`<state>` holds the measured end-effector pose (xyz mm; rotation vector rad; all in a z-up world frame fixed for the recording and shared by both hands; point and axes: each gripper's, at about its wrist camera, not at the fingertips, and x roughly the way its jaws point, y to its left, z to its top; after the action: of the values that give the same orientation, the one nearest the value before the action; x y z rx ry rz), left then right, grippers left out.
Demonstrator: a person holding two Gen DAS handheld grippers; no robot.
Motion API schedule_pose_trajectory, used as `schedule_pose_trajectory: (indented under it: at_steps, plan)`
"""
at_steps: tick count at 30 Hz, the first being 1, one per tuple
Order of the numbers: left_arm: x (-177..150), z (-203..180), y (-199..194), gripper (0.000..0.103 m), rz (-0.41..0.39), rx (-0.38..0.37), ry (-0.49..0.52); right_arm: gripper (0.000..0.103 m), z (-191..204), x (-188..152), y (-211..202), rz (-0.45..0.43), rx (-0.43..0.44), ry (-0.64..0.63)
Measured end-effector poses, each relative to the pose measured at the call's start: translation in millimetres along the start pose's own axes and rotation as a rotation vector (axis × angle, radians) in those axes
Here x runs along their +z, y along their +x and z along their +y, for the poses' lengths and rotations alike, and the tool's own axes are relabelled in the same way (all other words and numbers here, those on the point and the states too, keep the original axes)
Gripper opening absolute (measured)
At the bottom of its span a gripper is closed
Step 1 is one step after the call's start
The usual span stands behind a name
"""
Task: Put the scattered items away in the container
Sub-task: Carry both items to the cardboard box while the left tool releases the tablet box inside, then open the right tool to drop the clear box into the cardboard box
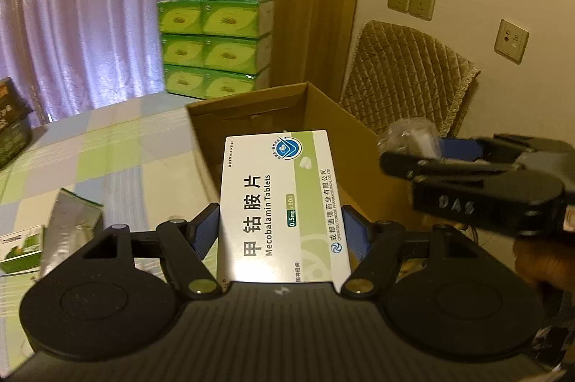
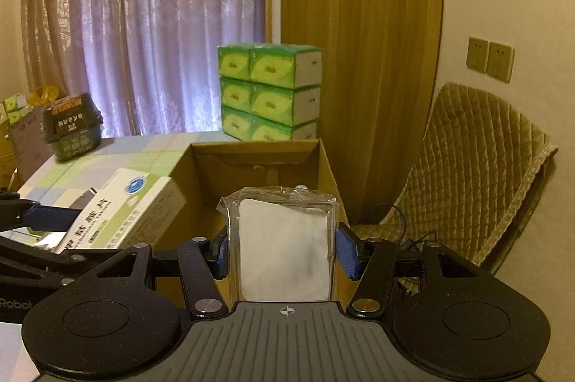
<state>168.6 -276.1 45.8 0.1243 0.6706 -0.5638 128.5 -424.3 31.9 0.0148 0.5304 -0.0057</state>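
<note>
- The left hand-held gripper (image 1: 282,231) is up above the counter, its blue pads clamped on either long side of a medicine box (image 1: 278,202), and the box's far end reaches over the near edge of the open cardboard box (image 1: 323,116).
- The right hand-held gripper (image 2: 284,251) is level beside it, jaws closed on a clear plastic packet (image 2: 285,245), which is held right in front of the carton's open top.
- From the left wrist view the right tool (image 1: 478,177) comes in from the right, the crinkly packet at its tip, and a bit of the person's hand (image 1: 539,263) shows behind it.
- The medicine box is white with a green band, a blue round logo and the print "Mecobalamin Tablets".
- The packet is see-through film around a flat white insert.
- The carton is plain brown, flaps open; its inside is too dim to say what it holds.
- The counter carries a checked cloth (image 1: 107,145) in pale green and blue; small green cartons (image 1: 21,249) and a silvery pack (image 1: 72,227) lie at its left.
- Behind: purple curtains (image 2: 143,22), stacked green tissue packs (image 2: 269,91), and a quilted chair (image 2: 478,173) by the wall sockets.
</note>
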Motion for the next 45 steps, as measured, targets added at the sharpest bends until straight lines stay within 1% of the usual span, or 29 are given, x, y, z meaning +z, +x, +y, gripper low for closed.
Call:
schedule_pose_trajectory:
  at_steps: [7,13,17,22,30,38,40,41,43,45]
  plan:
    - [-3.3,-4.3,28.5,0.068,0.029,-0.015,-0.018,0.059,-12.8,-8.6,17.1,0.022,0.007,0.033]
    - [-7.3,-0.8,34.9,0.068,0.030,-0.009,-0.036,0.059,-17.8,-11.7,24.5,0.032,0.012,0.041]
    - [-8.5,5.2,25.1,0.068,0.013,0.007,-0.033,0.059,-17.2,-13.0,25.7,0.036,0.014,0.042]
    - [-15.5,20.8,3.7,0.072,-0.010,0.038,-0.061,0.059,-12.2,-13.7,25.0,0.041,0.025,0.042]
    - [-38.0,44.8,-16.8,0.073,0.015,0.079,-0.115,0.059,1.8,-10.1,28.3,0.040,0.050,0.036]
    - [-47.5,55.2,-21.2,0.073,0.026,0.083,-0.142,0.059,12.2,-9.0,46.8,0.050,0.071,0.016]
    - [-48.8,57.0,-21.4,0.073,0.027,0.085,-0.146,0.073,14.6,-10.1,50.1,0.053,0.065,0.004]
    - [-49.6,58.3,-21.6,0.073,0.028,0.085,-0.150,0.086,15.2,-10.9,49.4,0.040,0.062,0.003]
    - [-51.3,60.7,-22.1,0.073,0.029,0.088,-0.157,0.087,15.2,-11.1,46.9,0.020,0.064,0.004]
    - [-53.2,63.1,-22.2,0.073,0.032,0.091,-0.166,0.087,14.2,-10.6,45.6,0.020,0.064,0.008]
